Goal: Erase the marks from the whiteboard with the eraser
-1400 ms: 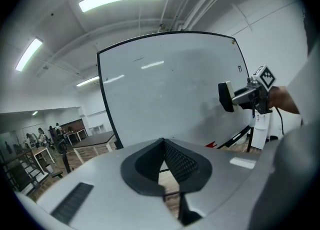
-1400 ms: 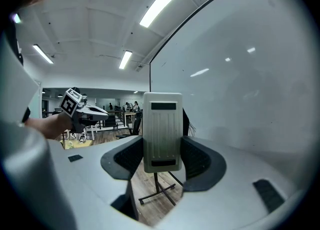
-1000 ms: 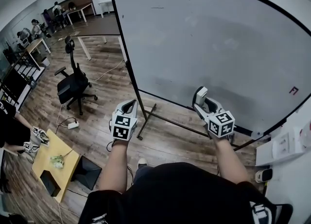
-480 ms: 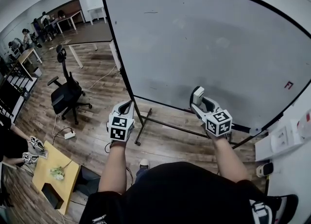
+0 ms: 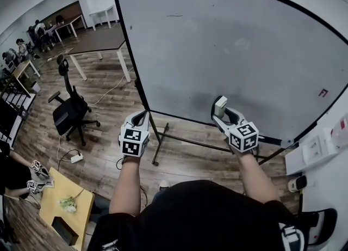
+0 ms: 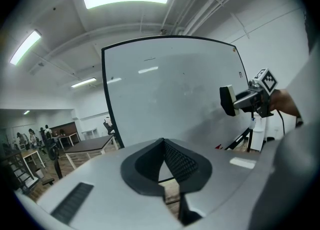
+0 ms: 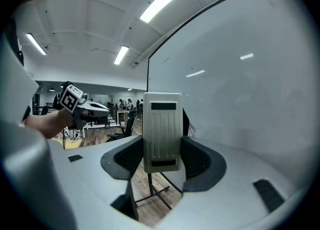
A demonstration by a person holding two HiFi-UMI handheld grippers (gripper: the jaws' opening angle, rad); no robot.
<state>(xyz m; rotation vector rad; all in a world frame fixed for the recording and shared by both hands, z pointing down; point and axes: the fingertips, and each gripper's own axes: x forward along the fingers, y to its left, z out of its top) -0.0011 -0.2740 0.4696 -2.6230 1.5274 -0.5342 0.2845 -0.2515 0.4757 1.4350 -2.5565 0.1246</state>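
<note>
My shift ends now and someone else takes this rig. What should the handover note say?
Left gripper: shut, empty, held low off the whiteboard's left edge.
Right gripper: shut on the eraser, upright, near the whiteboard's lower edge; contact unclear.
Done: most of the whiteboard looks clean.
Left: a short dark stroke near the top left and a small red mark at lower right.

A black short-sleeved top (image 5: 206,217) is worn, marked with small white print. The left tongs (image 5: 142,116) and right tongs (image 5: 222,115) are formed of pale grey shells lined with dark, grid-textured pads (image 7: 195,161). Each is capped by a white cube (image 5: 134,140) printed with black square markers.
</note>
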